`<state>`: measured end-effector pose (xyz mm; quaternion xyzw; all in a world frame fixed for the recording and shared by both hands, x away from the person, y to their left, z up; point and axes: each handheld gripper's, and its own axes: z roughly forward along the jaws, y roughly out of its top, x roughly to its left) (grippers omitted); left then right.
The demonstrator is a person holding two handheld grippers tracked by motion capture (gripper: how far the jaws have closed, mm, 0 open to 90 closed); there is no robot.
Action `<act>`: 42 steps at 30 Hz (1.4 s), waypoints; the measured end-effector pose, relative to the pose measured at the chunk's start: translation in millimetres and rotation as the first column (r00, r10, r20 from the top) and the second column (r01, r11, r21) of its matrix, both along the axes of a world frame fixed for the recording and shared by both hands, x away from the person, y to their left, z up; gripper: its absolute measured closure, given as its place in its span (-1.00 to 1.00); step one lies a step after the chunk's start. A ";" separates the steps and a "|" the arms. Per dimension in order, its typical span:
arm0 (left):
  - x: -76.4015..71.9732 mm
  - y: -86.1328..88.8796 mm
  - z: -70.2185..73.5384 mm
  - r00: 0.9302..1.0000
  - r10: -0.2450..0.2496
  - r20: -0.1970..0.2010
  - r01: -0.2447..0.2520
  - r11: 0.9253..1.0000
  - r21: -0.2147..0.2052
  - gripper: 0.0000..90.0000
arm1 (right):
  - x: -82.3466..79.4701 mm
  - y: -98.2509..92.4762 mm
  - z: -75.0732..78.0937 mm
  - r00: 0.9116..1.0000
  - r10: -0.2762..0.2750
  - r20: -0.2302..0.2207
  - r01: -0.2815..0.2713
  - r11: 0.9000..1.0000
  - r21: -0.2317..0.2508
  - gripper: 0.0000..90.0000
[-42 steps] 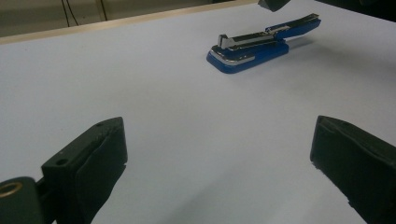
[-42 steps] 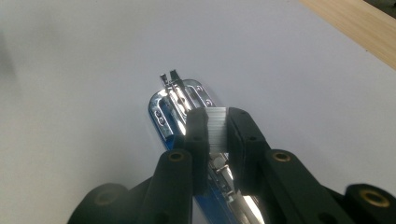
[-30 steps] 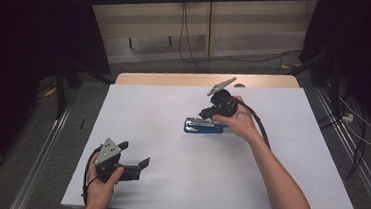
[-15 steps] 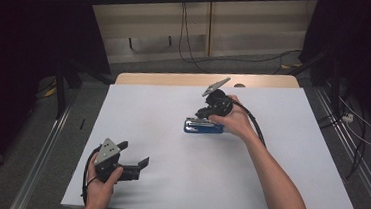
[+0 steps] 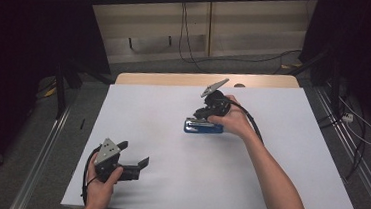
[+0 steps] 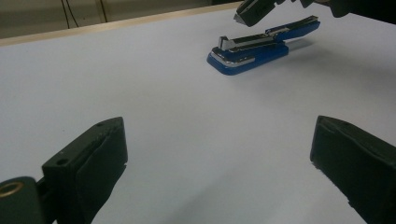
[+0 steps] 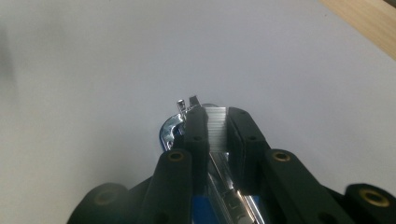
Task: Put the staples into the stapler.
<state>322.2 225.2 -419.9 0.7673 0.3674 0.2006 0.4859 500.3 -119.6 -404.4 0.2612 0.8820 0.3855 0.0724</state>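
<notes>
Since the earlier frames, little has shifted: the right gripper (image 5: 204, 111) keeps its place over the blue stapler (image 5: 203, 127), its grey plate tipped a little differently, and the left gripper (image 5: 134, 159) stays near the table's front-left corner.

The blue stapler lies flat on the white table (image 5: 167, 183), a little beyond the middle, its chrome front end pointing to the person's left. In the left gripper view the stapler (image 6: 261, 45) sits far off with the right gripper (image 6: 252, 11) hovering just above its raised top arm. In the right gripper view, the right gripper's jaws stand close together with a strip of staples (image 7: 215, 128) pinched between them, directly above the stapler's open channel.

The left gripper (image 6: 219, 154) has its jaws spread wide with nothing between them, held low over bare table by the left hand (image 5: 97, 190).
</notes>
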 end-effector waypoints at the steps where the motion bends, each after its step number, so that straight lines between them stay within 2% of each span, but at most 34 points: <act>1: 0.0 0.0 -0.1 1.000 0.001 0.001 -0.001 1.000 0.000 -0.91 | 0.1 -0.2 0.1 1.000 0.004 0.002 -0.004 1.000 0.003 0.76; 6: 0.3 -0.8 -0.7 1.000 -0.007 -0.002 0.007 1.000 -0.004 -0.90 | 2.9 -2.5 0.5 1.000 0.003 0.007 -0.003 1.000 0.020 0.76; 11: 0.4 -0.9 -0.9 1.000 -0.011 -0.008 0.011 1.000 0.000 -0.90 | 6.6 -6.5 -2.6 1.000 0.008 0.017 -0.008 1.000 0.008 0.76; 17: 0.1 -0.9 -0.9 1.000 -0.007 -0.007 0.007 1.000 0.001 -0.90 | 8.7 -9.3 -4.8 1.000 0.008 0.008 -0.008 1.000 0.015 0.76; 23: 0.6 1.0 -0.9 1.000 0.007 -0.006 -0.007 1.000 0.003 -0.92 | 8.9 -9.5 -7.5 0.999 0.039 0.010 -0.039 0.999 0.009 0.76; 32: 0.7 -0.3 -1.2 1.000 0.002 -0.008 -0.002 1.000 0.003 -0.92 | 8.6 -2.6 -8.6 0.992 0.123 0.031 -0.123 0.992 -0.007 0.76; 42: 0.8 -0.5 -1.1 1.000 -0.004 -0.008 0.004 1.000 0.004 -0.92 | 9.1 1.1 -9.3 0.984 0.174 0.043 -0.173 0.984 -0.033 0.76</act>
